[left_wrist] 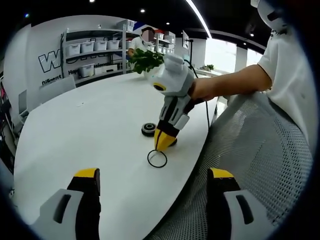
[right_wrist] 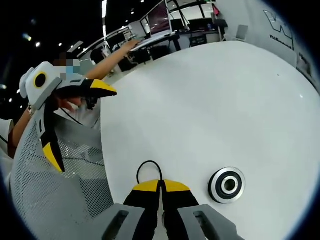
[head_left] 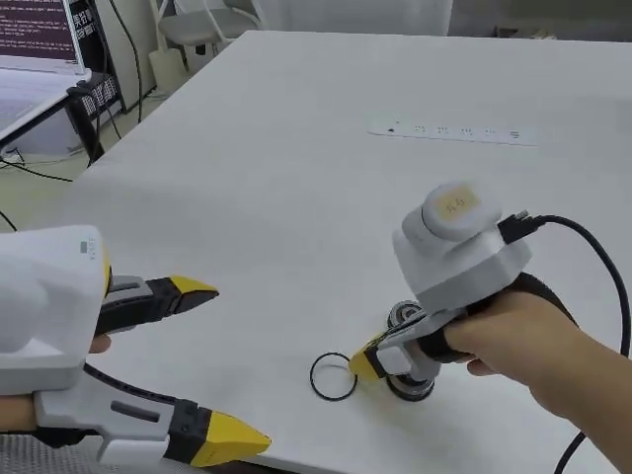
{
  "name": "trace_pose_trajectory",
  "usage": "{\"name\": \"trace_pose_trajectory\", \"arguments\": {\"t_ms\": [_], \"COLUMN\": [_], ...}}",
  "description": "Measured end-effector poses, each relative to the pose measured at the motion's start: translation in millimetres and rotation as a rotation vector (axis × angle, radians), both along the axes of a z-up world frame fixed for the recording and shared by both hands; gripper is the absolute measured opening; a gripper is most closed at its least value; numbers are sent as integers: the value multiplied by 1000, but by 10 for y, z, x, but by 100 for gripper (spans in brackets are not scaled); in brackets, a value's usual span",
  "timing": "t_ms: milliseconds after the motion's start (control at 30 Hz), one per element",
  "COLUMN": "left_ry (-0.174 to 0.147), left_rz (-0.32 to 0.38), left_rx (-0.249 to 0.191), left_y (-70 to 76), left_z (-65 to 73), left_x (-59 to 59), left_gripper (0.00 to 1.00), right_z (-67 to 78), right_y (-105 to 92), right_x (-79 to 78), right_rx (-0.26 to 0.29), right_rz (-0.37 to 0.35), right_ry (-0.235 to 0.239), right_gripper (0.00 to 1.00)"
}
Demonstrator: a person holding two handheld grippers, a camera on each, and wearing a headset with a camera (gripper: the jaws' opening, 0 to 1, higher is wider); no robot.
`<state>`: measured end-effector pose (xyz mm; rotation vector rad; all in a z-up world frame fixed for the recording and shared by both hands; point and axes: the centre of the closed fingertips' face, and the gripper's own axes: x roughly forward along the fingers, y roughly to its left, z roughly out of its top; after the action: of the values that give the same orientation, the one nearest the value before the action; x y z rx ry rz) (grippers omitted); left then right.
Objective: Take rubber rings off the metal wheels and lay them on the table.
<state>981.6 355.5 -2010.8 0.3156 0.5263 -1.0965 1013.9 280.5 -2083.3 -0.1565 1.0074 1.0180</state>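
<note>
Black rubber ring (head_left: 334, 376), count one, lies flat on the white tabletop (head_left: 296, 178), directly in front of the right hand-held gripper (head_left: 363, 365). That gripper's yellow-tipped jaws are closed together at the ring's edge. Metal wheel (right_wrist: 227, 185), count one, sits just beside those jaws, apart from the ring. Left hand-held gripper (head_left: 235, 365), jaws spread wide and empty, is at the tabletop's near edge, well apart from the ring.

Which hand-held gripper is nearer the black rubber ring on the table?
Right. The right hand-held gripper, jaws shut, has its tips at the rubber ring; the left hand-held gripper hangs open far off, at the near edge of the table.
</note>
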Motion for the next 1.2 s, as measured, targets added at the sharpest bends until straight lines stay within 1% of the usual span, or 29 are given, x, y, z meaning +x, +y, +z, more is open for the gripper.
{"name": "trace_pose_trajectory", "arguments": {"t_ms": [133,367,667,767,900,1200], "left_ry": [6,4,0,0,-1,0], "left_rz": [-3,-3,-4,-4,-4,-4], "left_rx": [8,20,29,30,30,27], "left_y": [4,18,26,28,27,24], "left_z": [-18,-29,-35,-36,-33,-29], "left_x": [-8,-4,-5,-7,-8,-9], "left_gripper": [86,86,86,86,85,85], "right_z": [1,3,59,106,162,359], "right_y": [-15,-37,-68,-68,-55,-30], "right_x": [14,38,62,76,57,46], "right_rx": [-4,-15,-10,1,10,50], "right_rz": [-3,2,-8,-12,-11,-11], "right_ry": [-8,-22,-34,-41,-40,-75], "right_gripper": [0,1,2,3,4,5]}}
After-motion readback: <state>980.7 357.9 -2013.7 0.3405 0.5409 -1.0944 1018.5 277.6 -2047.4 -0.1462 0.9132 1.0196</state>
